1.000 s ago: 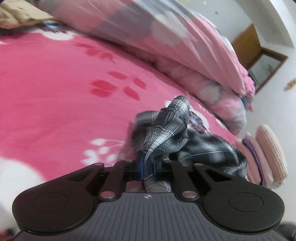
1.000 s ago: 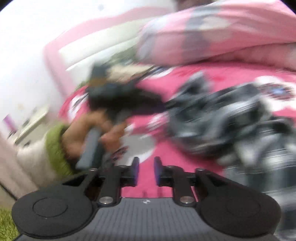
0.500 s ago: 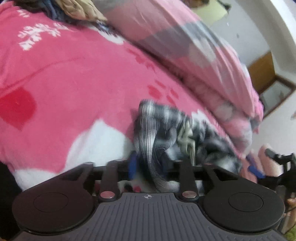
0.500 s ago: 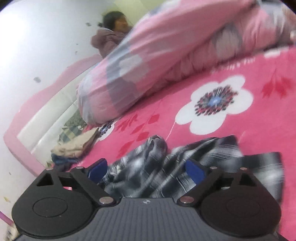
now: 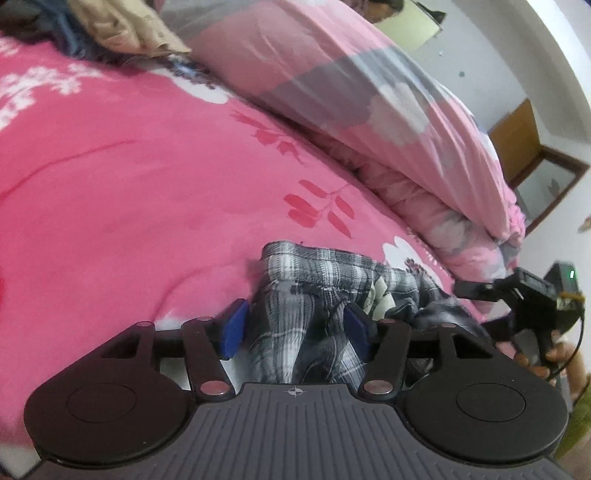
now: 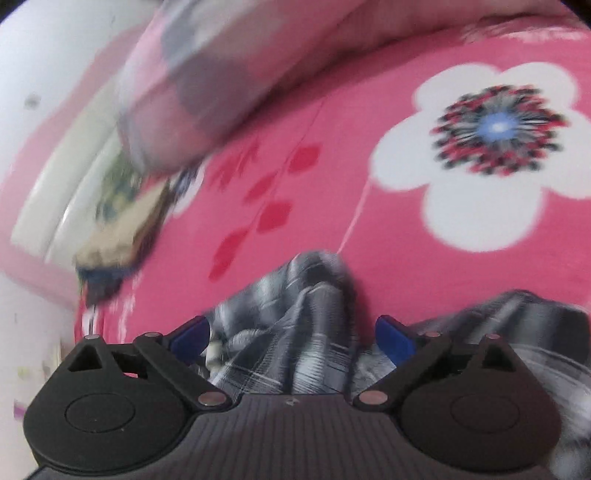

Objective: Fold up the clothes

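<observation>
My left gripper (image 5: 293, 328) stands about half open, its fingers (image 5: 232, 328) having just been opening; the plaid garment (image 5: 314, 295) lies between them, rumpled on the bed (image 5: 129, 192), and the blue pads do not press on it; I hold nothing there. My right gripper (image 6: 291, 338) stands wide, its fingers (image 6: 395, 339) spread to either side of a raised ridge of the same garment (image 6: 295, 314); nothing is gripped there either; that view is blurred. Ahead of my left fingers, past the garment, lies the rolled quilt (image 5: 369, 110); a small heap of other clothes (image 5: 122, 33) sits far ahead to the left.

Judgement: the garment is set down in a bunch and no fold is made; the step in hand is the regrasp. The next move calls for each pair of fingers to find an edge or corner, close on it, and draw the cloth out flat.

Writing: no brand, label or legible text on the garment, the bedding or the grippers.
</observation>
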A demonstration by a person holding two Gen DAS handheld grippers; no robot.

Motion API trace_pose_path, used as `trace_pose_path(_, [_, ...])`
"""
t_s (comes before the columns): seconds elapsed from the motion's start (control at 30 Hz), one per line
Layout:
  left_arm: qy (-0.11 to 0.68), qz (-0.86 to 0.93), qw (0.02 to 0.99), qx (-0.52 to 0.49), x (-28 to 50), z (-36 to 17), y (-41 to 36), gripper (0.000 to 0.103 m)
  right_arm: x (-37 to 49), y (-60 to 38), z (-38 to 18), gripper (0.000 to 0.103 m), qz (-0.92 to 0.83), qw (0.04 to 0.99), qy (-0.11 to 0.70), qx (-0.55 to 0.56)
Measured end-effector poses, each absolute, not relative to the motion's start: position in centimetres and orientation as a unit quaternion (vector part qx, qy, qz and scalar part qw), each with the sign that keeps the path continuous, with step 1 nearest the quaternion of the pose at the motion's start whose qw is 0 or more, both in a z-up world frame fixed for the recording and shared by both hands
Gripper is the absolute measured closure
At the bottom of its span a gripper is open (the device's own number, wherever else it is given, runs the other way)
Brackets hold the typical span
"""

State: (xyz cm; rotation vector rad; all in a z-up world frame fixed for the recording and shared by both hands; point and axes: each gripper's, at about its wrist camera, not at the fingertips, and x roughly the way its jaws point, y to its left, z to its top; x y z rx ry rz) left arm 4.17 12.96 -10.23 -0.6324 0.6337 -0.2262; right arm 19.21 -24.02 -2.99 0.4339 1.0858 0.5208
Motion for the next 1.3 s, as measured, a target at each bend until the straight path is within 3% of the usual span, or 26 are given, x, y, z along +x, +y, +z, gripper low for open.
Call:
trace_pose_path(0.07, [0.302,-0.109,0.904,-0.283,4.4,-10.2,12.2,0.066,19.5,-22.7,-3.1,0.032,0.252,0.804,0.512,0.166])
trace_pose_path(0.1, [0.302,-0.108,0.906,-0.274,4.5,-10.3,11.8,0.070,19.5,-22.0,-2.9,0.038,0.251,0.811,0.510,0.140])
trace_pose_path(0.17, [0.298,-0.099,0.910,-0.272,4.5,-10.6,11.8,0.085,19.2,-20.5,-2.3,0.071,0.247,0.826,0.500,0.085])
trace_pose_path(0.27, [0.269,-0.080,0.916,-0.286,4.0,-10.5,12.4,0.094,18.7,-18.3,-0.1,0.084,0.228,0.858,0.460,-0.014])
trace_pose_path(0.57, [0.135,0.033,0.947,-0.289,2.9,-7.6,17.0,0.095,18.8,-4.9,5.6,0.091,0.241,0.876,0.247,-0.337])
trace_pose_path(0.8, [0.072,0.168,0.941,-0.283,3.4,-6.9,22.4,0.095,23.1,7.6,5.5,0.091,0.308,0.852,0.121,-0.406])
trace_pose_path(0.93, [0.091,0.211,0.928,-0.293,4.5,-8.8,24.6,0.095,25.9,12.9,1.8,0.091,0.351,0.839,0.120,-0.398])
trace_pose_path(1.1, [0.117,0.196,0.912,-0.340,5.1,-10.5,26.2,0.095,29.7,16.0,-5.2,0.092,0.370,0.808,0.202,-0.411])
trace_pose_path(1.3, [0.106,0.198,0.904,-0.365,5.5,-10.4,27.3,0.096,34.0,16.1,-4.6,0.092,0.387,0.826,0.262,-0.314])
